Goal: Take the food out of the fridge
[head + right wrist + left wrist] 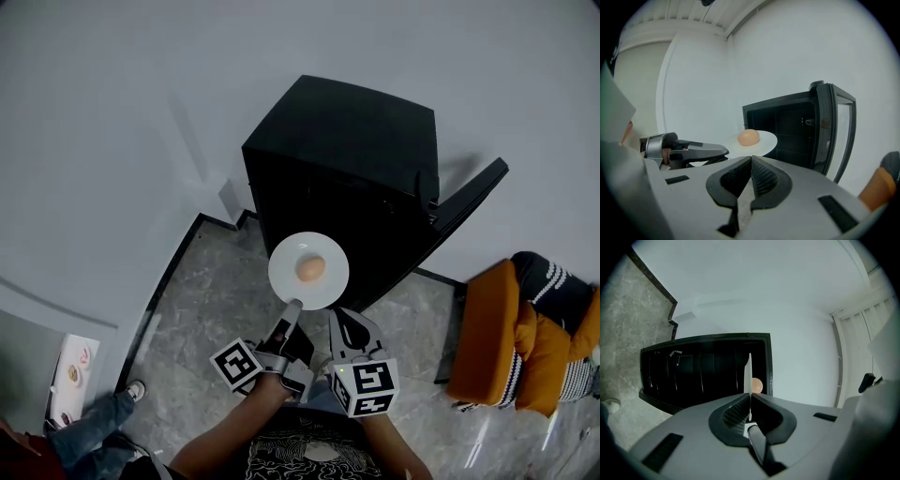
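A black mini fridge [347, 150] stands in the corner with its door [469, 202] swung open to the right. My left gripper [293, 305] is shut on the near rim of a white plate [286, 272], held level in front of the fridge. A tan round food item [310, 269] sits on the plate. In the left gripper view the plate [748, 376] shows edge-on between the jaws, the food [757, 385] beside it. My right gripper [339, 314] is shut and empty, just right of the plate. The right gripper view shows the plate [764, 140], the food [748, 137] and the fridge interior [787, 126].
An orange cushion and striped fabric [516, 337] lie on the floor right of the fridge door. Another person's leg and shoe [131, 389] show at the lower left. White walls enclose the fridge behind and on the left; the floor is grey marble [206, 300].
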### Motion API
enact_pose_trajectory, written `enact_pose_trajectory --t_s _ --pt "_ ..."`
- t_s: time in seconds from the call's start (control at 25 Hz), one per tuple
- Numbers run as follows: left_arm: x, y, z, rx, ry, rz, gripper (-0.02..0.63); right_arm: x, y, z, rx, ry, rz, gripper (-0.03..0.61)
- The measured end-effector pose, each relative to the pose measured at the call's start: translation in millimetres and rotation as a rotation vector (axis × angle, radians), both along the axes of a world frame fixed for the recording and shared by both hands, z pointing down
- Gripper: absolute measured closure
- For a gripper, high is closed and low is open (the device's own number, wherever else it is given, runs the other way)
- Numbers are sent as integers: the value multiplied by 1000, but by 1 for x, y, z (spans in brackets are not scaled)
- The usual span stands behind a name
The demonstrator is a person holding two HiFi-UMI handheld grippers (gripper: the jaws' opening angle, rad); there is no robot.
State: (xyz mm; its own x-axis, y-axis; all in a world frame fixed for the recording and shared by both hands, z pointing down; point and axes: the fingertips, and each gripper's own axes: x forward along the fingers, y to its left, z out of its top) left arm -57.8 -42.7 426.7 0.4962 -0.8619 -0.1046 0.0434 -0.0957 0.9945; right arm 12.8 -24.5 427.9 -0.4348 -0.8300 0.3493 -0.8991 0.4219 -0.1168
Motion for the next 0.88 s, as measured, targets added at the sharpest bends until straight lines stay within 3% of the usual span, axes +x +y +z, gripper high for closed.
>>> enact_pose_trajectory --t_s 0.88 --pt "-29 46 -4 11 34 52 594 -28 50 -5 25 30 79 557"
